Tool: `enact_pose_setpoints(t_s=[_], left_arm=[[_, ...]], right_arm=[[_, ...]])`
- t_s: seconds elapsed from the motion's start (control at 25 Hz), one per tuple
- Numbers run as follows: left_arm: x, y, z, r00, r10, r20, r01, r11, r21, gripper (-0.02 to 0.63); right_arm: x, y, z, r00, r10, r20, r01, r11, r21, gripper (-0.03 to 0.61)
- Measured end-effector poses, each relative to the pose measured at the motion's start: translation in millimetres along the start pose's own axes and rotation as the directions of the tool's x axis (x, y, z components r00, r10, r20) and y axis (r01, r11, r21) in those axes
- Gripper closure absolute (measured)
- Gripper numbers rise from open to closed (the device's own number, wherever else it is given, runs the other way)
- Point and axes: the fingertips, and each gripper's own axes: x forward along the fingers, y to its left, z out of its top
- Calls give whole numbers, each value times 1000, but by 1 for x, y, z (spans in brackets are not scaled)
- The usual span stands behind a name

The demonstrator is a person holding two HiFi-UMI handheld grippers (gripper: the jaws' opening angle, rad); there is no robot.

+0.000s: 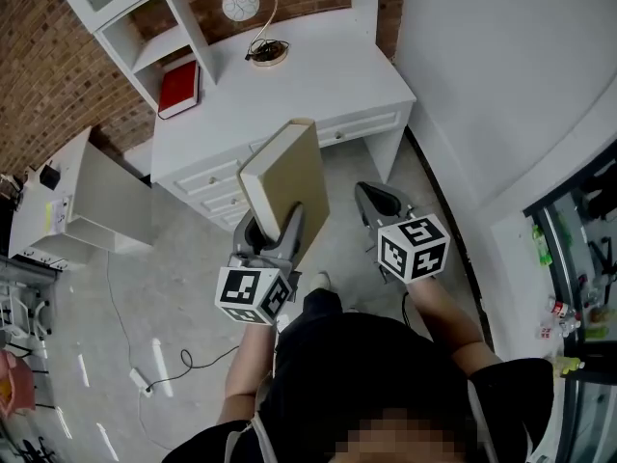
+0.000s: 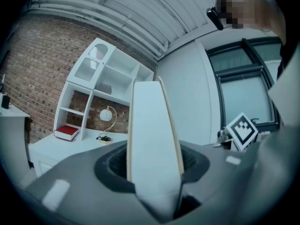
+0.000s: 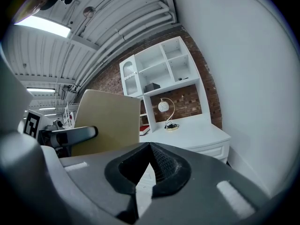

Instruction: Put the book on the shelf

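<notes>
My left gripper point(image 1: 275, 231) is shut on the lower end of a tan hardcover book point(image 1: 289, 177), which stands upright in front of the white desk point(image 1: 318, 75). In the left gripper view the book's pale edge point(image 2: 152, 139) rises between the jaws. The white shelf unit point(image 1: 145, 17) stands on the desk's far left, and a red book point(image 1: 178, 87) lies at its foot. My right gripper point(image 1: 371, 201) hangs beside the tan book, shut and holding nothing. In the right gripper view the book point(image 3: 105, 118) is to the left and the shelf point(image 3: 159, 71) is beyond it.
A globe lamp point(image 1: 246, 8) with a coiled cord stands on the desk's back edge. A low white cabinet point(image 1: 92, 201) sits left of the desk. A cable and a power strip point(image 1: 145, 379) lie on the floor. A white wall point(image 1: 501, 75) runs along the right.
</notes>
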Motion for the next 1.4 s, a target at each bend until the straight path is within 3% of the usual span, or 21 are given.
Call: enact_pose_setpoints(t_s=[0.56, 1.4], left_arm=[[57, 80, 8, 999, -32, -2, 32, 999, -40, 410], [113, 182, 9, 995, -98, -28, 94, 991, -100, 410]], right_arm=[[99, -2, 34, 1000, -5, -21, 5, 999, -46, 581], [213, -1, 59, 998, -45, -31, 44, 998, -34, 581]])
